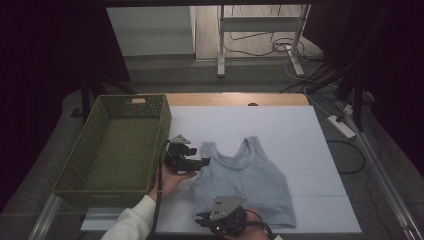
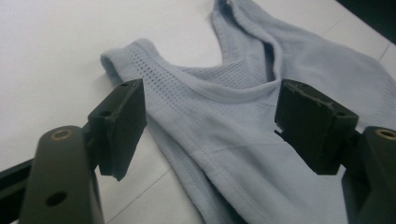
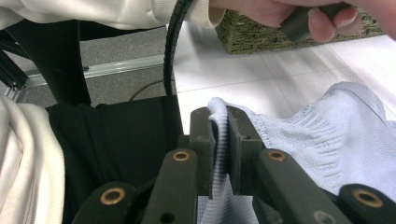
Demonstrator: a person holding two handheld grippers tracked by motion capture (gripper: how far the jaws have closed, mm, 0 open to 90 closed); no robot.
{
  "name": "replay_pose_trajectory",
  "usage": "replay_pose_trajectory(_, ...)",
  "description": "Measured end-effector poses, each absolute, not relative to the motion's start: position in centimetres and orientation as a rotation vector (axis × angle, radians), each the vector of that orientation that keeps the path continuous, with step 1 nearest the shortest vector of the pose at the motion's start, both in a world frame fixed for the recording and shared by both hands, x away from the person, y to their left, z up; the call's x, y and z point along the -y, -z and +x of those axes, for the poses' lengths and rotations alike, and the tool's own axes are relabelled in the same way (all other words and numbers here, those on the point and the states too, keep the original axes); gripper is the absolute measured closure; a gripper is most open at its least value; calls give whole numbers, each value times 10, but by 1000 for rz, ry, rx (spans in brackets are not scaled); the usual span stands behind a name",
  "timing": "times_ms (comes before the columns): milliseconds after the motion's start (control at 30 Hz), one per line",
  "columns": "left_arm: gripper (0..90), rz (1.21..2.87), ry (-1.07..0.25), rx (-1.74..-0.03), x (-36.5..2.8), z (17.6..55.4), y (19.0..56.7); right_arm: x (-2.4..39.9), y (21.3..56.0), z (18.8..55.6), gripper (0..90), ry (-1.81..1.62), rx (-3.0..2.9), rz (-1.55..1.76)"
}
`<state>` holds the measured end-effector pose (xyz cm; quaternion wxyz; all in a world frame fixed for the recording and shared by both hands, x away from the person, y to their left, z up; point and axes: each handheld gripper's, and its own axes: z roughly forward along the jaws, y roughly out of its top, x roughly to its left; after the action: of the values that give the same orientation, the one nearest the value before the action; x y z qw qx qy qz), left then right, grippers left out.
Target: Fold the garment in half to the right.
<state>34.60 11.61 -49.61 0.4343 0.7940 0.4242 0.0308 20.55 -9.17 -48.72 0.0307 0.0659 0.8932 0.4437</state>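
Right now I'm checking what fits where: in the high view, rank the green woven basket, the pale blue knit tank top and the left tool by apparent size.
1. Green woven basket
2. Pale blue knit tank top
3. Left tool

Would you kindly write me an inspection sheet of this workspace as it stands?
Surface: white table top, wooden edge at the far side.
Job's things: light blue knit top lying flat; green woven basket to its left.
Clutter: nothing seen.
Grippers: left gripper open over the top's shoulder strap; right gripper shut on the hem.
Cables: black cable trailing from the left gripper.
Surroundings: power strip and floor wires.
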Motion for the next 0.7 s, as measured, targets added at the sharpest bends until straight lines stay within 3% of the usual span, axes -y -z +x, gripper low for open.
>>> replay_pose_trajectory(700, 247, 2081, -65, -1122, -105, 360, 523, 91, 489, 205, 814, -1346, -2763, 183)
